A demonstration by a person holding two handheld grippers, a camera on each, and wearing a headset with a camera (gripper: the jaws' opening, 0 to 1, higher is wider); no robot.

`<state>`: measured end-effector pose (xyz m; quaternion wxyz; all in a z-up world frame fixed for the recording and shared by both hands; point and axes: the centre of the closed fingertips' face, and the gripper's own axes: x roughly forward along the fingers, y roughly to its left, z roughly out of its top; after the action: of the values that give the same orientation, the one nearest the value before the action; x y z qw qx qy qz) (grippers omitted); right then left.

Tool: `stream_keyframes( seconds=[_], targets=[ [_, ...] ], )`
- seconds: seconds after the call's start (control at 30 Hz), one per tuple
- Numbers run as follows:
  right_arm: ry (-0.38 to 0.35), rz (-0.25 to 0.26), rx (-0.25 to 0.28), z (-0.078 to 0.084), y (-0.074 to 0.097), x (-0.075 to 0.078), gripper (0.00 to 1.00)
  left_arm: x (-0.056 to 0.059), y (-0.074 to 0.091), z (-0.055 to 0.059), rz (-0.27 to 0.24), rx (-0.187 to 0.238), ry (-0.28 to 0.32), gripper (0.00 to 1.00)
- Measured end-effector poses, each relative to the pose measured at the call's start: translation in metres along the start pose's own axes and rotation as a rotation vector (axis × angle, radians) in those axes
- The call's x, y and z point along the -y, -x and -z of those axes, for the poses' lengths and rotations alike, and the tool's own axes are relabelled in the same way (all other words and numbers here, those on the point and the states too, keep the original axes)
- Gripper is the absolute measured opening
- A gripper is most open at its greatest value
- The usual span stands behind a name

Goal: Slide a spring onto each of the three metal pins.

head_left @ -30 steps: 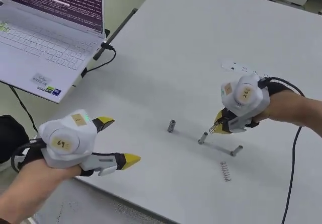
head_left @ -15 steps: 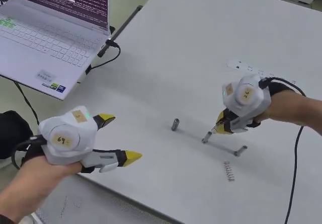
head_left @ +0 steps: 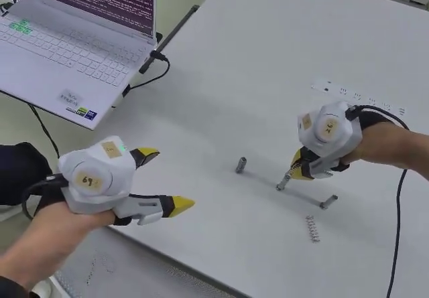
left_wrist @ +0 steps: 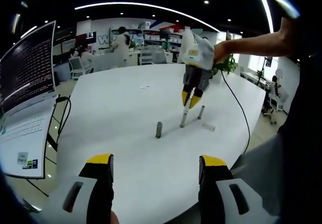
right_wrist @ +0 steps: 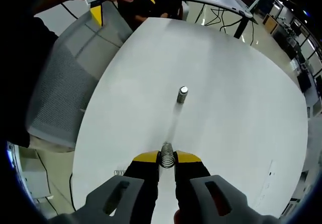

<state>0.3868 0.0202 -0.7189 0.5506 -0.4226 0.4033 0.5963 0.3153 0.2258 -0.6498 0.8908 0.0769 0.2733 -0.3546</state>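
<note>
held spring (right_wrist: pixel 167 156): pinched at a slant in the jaws of the right gripper (head_left: pixel 299 169), its lower end at the top of the middle pin (head_left: pixel 283 183); I cannot tell whether it has caught the tip
first pin (head_left: pixel 240 165): upright, a spring already on it, at the end of the row towards the desk's left edge
third pin (head_left: pixel 328 202): bare, at the other end of the row
loose spring (head_left: pixel 312 228): lying flat near the third pin, on the side of the desk's near edge
desk (head_left: pixel 268 57): the row of pins stands close to its near edge
right gripper: jaws narrow, clamped on the held spring
left gripper (head_left: pixel 164 179): jaws wide, holding nothing, at the near edge and well apart from the pins
laptop (head_left: pixel 67 50): open, beyond the desk's left edge
step in hand: the second spring of three, I judge (one on, one waiting)
next move calls for: bringing the coil in line with the pin, easing it down, then letting go
</note>
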Motion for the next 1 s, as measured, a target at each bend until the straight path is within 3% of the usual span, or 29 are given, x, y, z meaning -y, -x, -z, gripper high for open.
stream_keyframes(
  seconds=[1.0],
  targets=[
    [0.026,-0.015,-0.051,0.006,-0.018,0.001,0.09,-0.004,0.002,0.002,-0.007,-0.004,0.012,0.64]
  ],
)
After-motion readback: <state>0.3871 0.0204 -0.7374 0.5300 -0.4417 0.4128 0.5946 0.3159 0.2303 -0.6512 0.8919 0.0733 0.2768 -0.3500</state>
